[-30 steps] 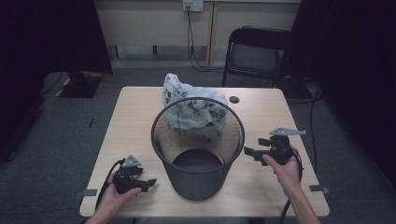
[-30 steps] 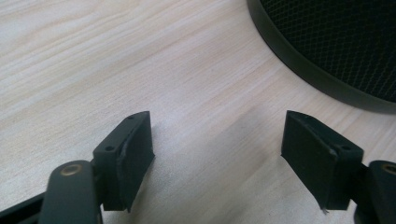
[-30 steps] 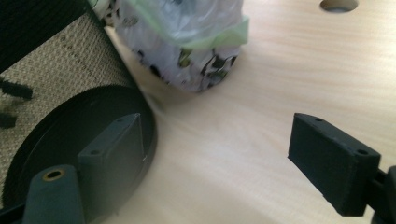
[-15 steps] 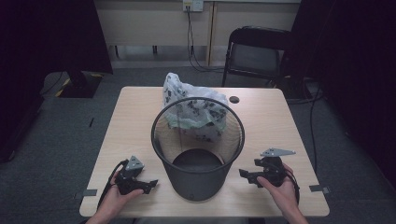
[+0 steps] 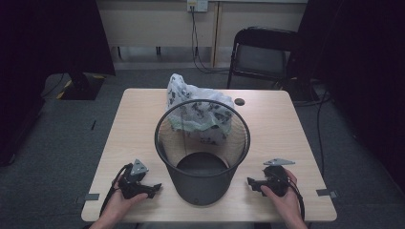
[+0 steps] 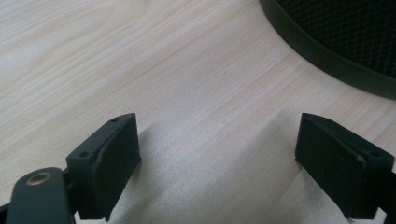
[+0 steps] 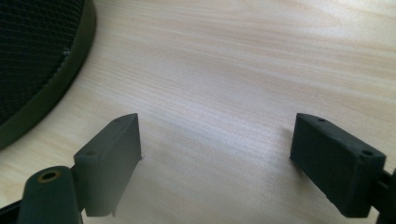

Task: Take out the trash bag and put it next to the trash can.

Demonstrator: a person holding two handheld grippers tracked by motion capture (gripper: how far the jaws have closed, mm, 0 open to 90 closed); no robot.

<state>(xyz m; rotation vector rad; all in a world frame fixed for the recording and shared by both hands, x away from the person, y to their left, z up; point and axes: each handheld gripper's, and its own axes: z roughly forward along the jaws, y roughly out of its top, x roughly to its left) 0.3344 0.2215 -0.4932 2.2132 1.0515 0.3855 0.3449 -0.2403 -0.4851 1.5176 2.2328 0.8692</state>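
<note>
Two grippers, both empty. Left gripper (image 5: 154, 187): jaws wide apart and just been opening, bare table (image 6: 187, 70) between them, near-left of the mesh wastebasket (image 5: 203, 157). Right gripper (image 5: 252, 182): jaws wide apart, near-right of the basket. Wastebasket: upright, table centre. Patterned plastic bag (image 5: 196, 107): behind it, far side.

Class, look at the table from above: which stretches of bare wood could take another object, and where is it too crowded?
Bare wood lies left of the mesh bin toward the table edge, and right of it below the small dark disc. It is crowded behind the bin, where the plastic bag sits, and along the near edge by the left gripper and right gripper.
</note>
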